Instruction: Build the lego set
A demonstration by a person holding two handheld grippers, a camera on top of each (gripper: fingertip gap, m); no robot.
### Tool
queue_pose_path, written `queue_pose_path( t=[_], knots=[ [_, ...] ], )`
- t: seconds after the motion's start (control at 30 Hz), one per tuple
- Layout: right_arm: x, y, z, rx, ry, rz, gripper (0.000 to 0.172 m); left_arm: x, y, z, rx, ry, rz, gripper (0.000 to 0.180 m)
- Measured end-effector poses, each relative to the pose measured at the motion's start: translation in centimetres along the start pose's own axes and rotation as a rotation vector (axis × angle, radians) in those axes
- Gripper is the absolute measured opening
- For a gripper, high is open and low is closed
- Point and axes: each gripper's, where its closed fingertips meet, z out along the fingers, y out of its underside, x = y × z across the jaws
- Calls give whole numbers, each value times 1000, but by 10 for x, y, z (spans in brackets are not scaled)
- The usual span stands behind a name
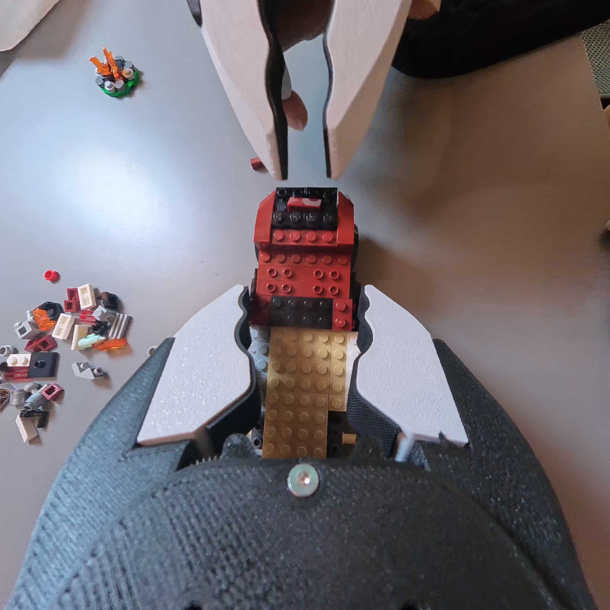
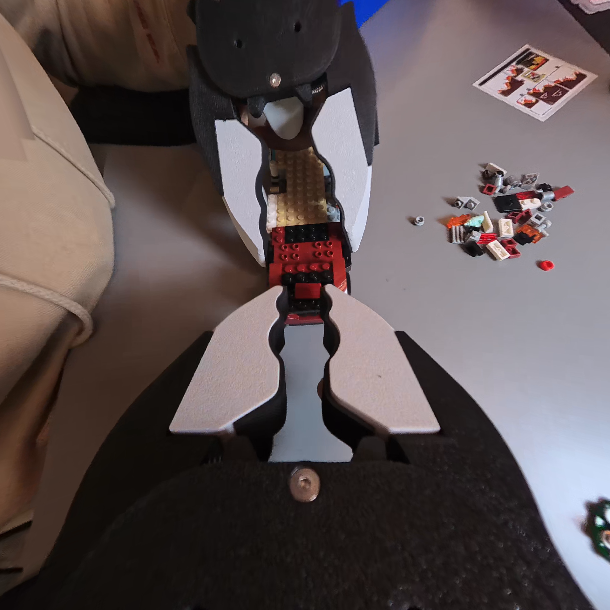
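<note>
My left gripper (image 1: 305, 293) is shut on a brick-built model (image 1: 307, 264) of dark red, black and tan plates, with its pads against the model's two sides. The right wrist view shows the same grasp (image 2: 308, 254) on the model (image 2: 297, 260). A small dark red tile (image 1: 303, 204) sits on the black studs at the model's far end. My right gripper (image 2: 303, 290) is slightly open, with its tips over that end and either side of the tile (image 2: 307, 292). In the left wrist view the right gripper (image 1: 307, 176) has nothing between its fingers.
On the grey table (image 1: 132, 198) lie a pile of loose small bricks (image 1: 59, 346) (image 2: 508, 224), a red round stud (image 1: 51, 275), a small campfire build (image 1: 115, 72) and a dark red brick (image 1: 257, 163). A printed sheet (image 2: 534, 82) lies at the far right. Beige cloth (image 2: 39, 198) borders the left. My right fingertips sit around 6 centimetres from my left ones.
</note>
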Motion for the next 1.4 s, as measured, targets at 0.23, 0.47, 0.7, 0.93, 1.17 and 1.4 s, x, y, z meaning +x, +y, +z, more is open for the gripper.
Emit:
queue_pose_path(
  t=[0.23,0.47,0.7,0.93,1.17,1.4],
  knots=[
    [7,-2,-22,108,34,236,24,-2,-11,-6,83,-14,-2,63],
    [3,0,-33,325,27,737,37,-6,-29,-16,205,-59,15,62],
    [0,13,-25,381,-20,1002,54,-4,-36,-13,222,-95,43,61],
    [-2,4,-14,405,-96,1048,50,0,-37,-11,199,-117,98,61],
    [-1,2,-9,394,-100,1047,42,0,-34,-8,166,-132,122,61],
    [0,2,-8,394,-126,1062,41,-1,-32,-9,163,-140,137,61]
  ],
)
